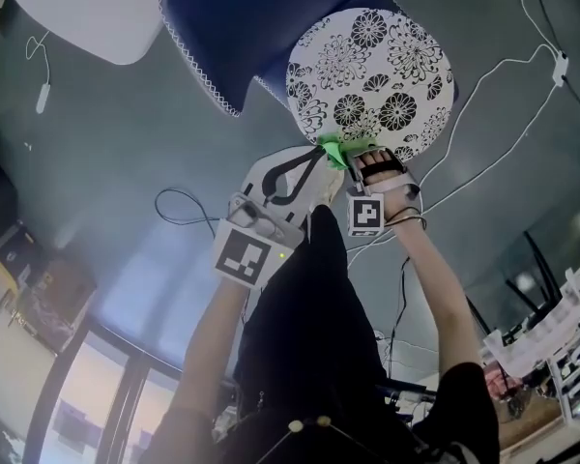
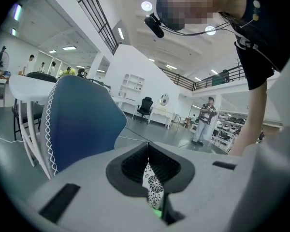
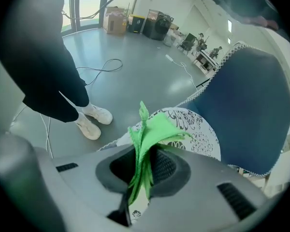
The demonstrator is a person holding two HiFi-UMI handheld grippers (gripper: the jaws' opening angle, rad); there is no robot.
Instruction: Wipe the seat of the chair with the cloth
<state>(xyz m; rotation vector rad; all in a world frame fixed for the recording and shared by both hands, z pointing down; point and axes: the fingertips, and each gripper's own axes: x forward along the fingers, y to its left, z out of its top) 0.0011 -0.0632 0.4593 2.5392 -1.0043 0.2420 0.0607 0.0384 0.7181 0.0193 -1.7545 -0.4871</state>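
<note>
Evidently the wiping is at its start: the right claw [image 1: 353,159] is clamped on a bunched green cloth [image 1: 333,150], and in the head view that cloth sits right at the near rim of the chair's round flowered seat [image 1: 372,71], with most of the seat lying bare beyond it. The right gripper view shows the cloth [image 3: 152,132] sticking up between the closed jaws, with the seat [image 3: 198,129] and blue backrest [image 3: 251,105] ahead. The left claw [image 1: 314,159] hovers just beside the right one, its jaws brought together at the tips on nothing (only a sliver of flowered seat shows through the slit below them). Whether the cloth is pressing on the seat or just above it, I cannot tell. The next move probably calls for lowering the cloth flat onto the seat and sweeping it across toward the backrest, keeping the grip firm so the bunch does not slip out.
</note>
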